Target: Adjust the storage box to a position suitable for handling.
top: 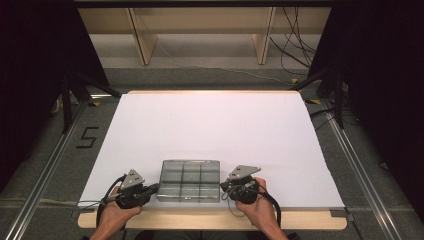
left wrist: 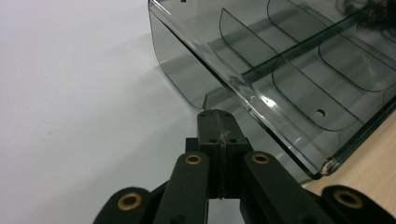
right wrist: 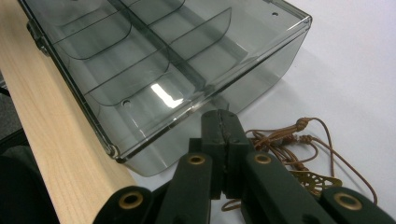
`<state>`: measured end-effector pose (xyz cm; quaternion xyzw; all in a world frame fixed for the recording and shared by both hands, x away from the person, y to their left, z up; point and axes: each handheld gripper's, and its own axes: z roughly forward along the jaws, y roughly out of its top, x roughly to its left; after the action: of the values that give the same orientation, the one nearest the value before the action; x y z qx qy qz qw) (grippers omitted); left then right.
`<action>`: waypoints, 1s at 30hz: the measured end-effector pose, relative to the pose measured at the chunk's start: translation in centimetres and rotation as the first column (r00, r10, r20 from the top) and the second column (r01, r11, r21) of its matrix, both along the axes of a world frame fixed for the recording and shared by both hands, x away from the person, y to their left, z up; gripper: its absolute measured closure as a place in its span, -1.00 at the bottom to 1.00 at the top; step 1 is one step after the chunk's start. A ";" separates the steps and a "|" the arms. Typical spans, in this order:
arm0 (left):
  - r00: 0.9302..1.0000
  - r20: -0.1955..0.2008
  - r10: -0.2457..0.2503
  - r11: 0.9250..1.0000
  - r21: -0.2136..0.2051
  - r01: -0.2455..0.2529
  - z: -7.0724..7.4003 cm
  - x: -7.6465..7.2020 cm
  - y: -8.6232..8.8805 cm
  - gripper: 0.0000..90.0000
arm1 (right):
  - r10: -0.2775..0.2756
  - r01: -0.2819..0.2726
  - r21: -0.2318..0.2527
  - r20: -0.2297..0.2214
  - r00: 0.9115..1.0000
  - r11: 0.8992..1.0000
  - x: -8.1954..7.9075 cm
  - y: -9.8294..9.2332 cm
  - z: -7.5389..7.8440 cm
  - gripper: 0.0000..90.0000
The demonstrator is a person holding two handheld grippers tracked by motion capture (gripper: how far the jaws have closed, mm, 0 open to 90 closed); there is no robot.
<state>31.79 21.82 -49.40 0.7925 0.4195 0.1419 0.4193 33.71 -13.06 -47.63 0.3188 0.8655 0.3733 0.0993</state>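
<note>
Risk: brown cord necklace (right wrist: 299,149) beneath clenched, empty right tool (right wrist: 223,122) may snag; left tool (left wrist: 219,122), likewise clenched empty, could nudge smoky clear plastic divided box (top: 190,180) off counter (top: 215,120).

Table (top: 210,220): light wood edge, white sheet over the top.
Floor (top: 90,135): grey carpet, a black "5" marked left of the table.
Shelving (top: 200,30): pale wood, beyond the table.
Cables (top: 295,45): black, far right.

We see a smoky clear divided box (top: 190,180), lid shut, flat at the table's near edge, partly over the wood strip. A brown cord necklace (right wrist: 299,154) lies bunched just beside its right side.
</note>
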 end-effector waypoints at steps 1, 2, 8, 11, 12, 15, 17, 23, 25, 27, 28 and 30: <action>1.000 -0.010 0.003 1.000 -0.005 -0.003 0.0 0.0 0.0 0.99 | 0.004 -0.004 0.000 -0.001 1.000 1.000 0.0 0.0 0.0 1.00; 1.000 -0.019 0.004 1.000 0.001 -0.004 0.1 0.0 0.1 0.98 | 0.000 0.000 0.012 0.008 1.000 1.000 0.0 0.0 -0.1 1.00; 1.000 0.007 -0.019 0.998 0.068 0.018 0.5 -0.2 0.8 0.76 | 0.006 -0.006 -0.009 0.029 1.000 1.000 -0.5 -0.5 0.6 1.00; 1.000 -0.020 0.005 0.999 0.043 -0.004 0.4 -0.3 1.3 0.63 | 0.005 -0.006 0.025 0.030 1.000 1.000 -1.2 -1.3 0.9 1.00; 1.000 -0.015 0.018 0.999 0.031 -0.018 0.4 -0.4 1.3 0.60 | 0.007 -0.008 0.031 0.024 1.000 1.000 -1.5 -1.6 0.9 1.00; 1.000 -0.019 -0.005 0.999 0.054 0.006 0.8 -0.8 1.7 0.48 | 0.023 -0.025 0.058 0.024 0.999 0.998 -2.2 -2.1 0.9 1.00; 1.000 -0.017 0.004 1.000 0.022 -0.004 0.6 -1.1 1.5 0.41 | 0.034 -0.036 0.070 0.028 0.999 0.997 -2.7 -2.3 0.9 1.00; 0.999 -0.025 -0.025 0.998 0.057 0.026 0.8 -2.3 1.4 0.23 | 0.047 -0.048 0.082 0.018 0.999 0.995 -3.2 -2.6 0.7 1.00; 0.999 -0.026 -0.030 0.998 0.062 0.031 0.7 -2.4 1.5 0.20 | 0.055 -0.057 0.075 0.027 0.998 0.996 -3.2 -2.6 0.5 1.00; 0.999 -0.027 -0.023 0.998 0.057 0.024 0.7 -2.5 1.5 0.16 | 0.067 -0.069 0.075 0.027 0.997 0.995 -3.3 -2.6 0.4 1.00; 0.999 -0.030 -0.036 0.998 0.059 0.037 0.7 -2.7 1.6 0.15 | 0.062 -0.064 0.080 0.024 0.998 0.995 -3.4 -2.6 0.4 1.00; 0.999 -0.041 -0.016 0.999 0.050 0.018 0.7 -3.0 1.5 0.13 | 0.087 -0.089 0.086 0.028 0.996 0.992 -3.5 -2.5 0.4 1.00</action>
<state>28.79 23.30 -48.72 0.8091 0.4174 0.1326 0.3920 30.22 -15.55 -47.24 0.2797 0.8605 0.4184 0.0791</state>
